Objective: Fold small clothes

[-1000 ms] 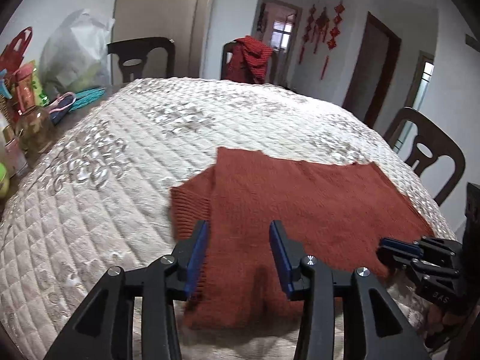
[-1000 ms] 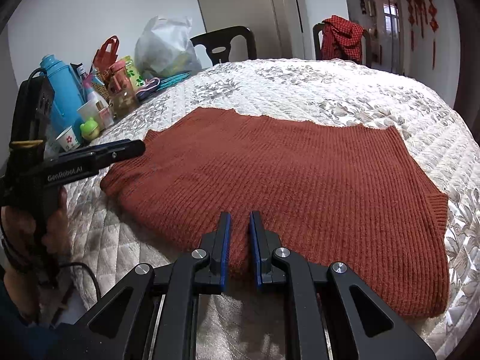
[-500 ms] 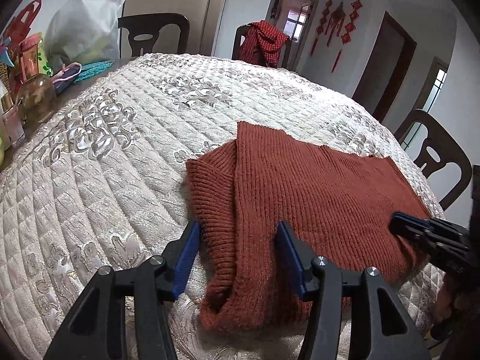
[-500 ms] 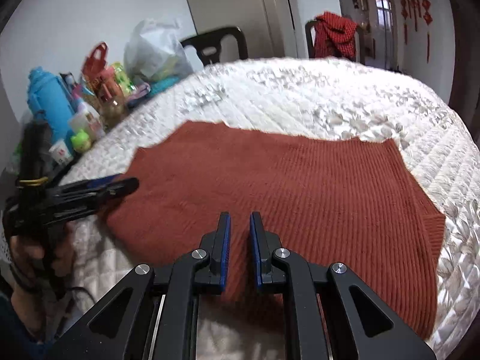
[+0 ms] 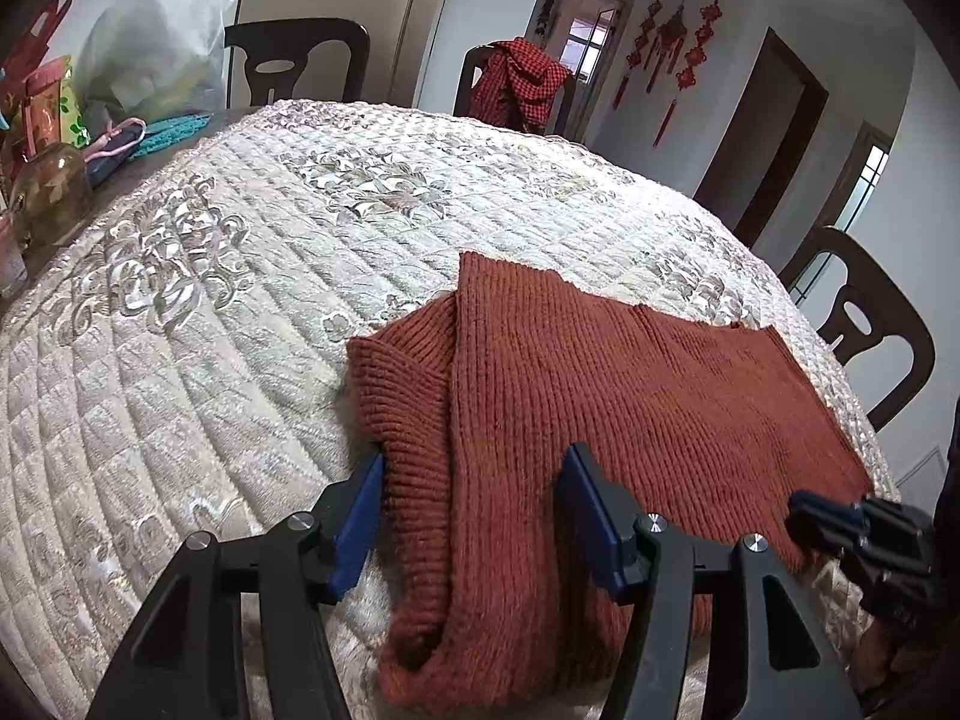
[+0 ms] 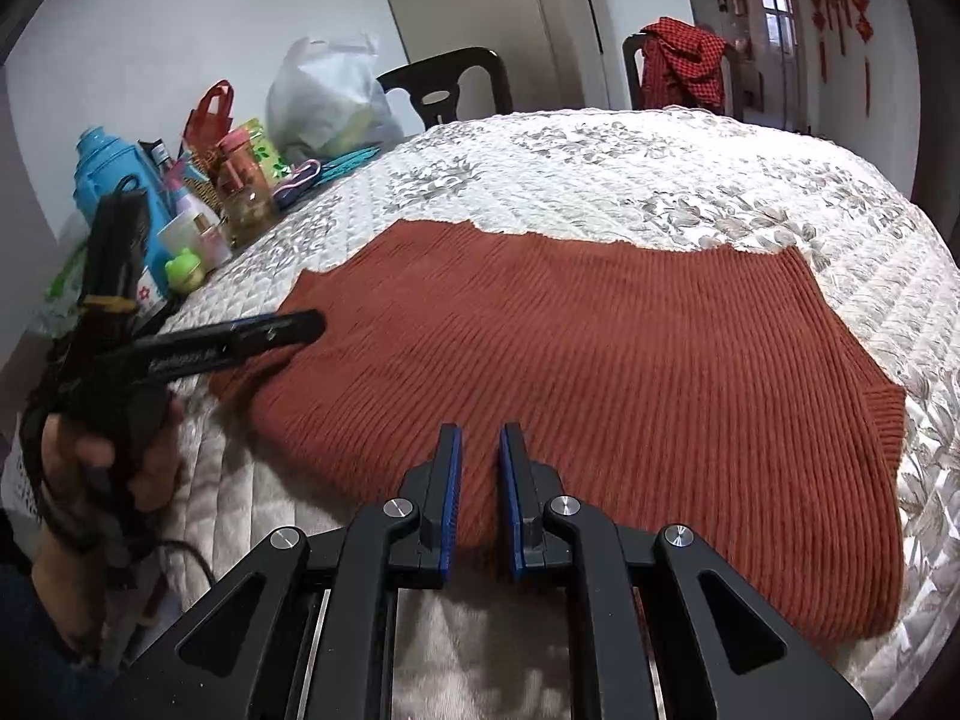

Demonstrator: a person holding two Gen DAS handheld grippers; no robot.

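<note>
A rust-red knitted sweater (image 6: 600,360) lies spread on the quilted table cover (image 6: 660,180). Its left side is folded over, with a sleeve (image 5: 408,408) showing beneath. My left gripper (image 5: 474,468) straddles that folded near edge; its jaws are opening and the blue pads stand clear of the cloth on both sides. From the right wrist it appears as a black gripper (image 6: 300,324) in a hand at the sweater's left end. My right gripper (image 6: 480,438) sits at the near hem, its jaws narrow with knit pinched between them. It also shows at the hem's right corner (image 5: 840,522).
Bottles, a blue flask (image 6: 114,180), a glass jar and a white plastic bag (image 6: 324,102) crowd the table's far left. Dark chairs ring the table, one draped with a red checked garment (image 5: 522,84). The table edge runs just below both grippers.
The left jaws have spread wider and let go of the folded edge, and the left gripper has sunk a little toward the sweater. The right gripper has stayed put.
</note>
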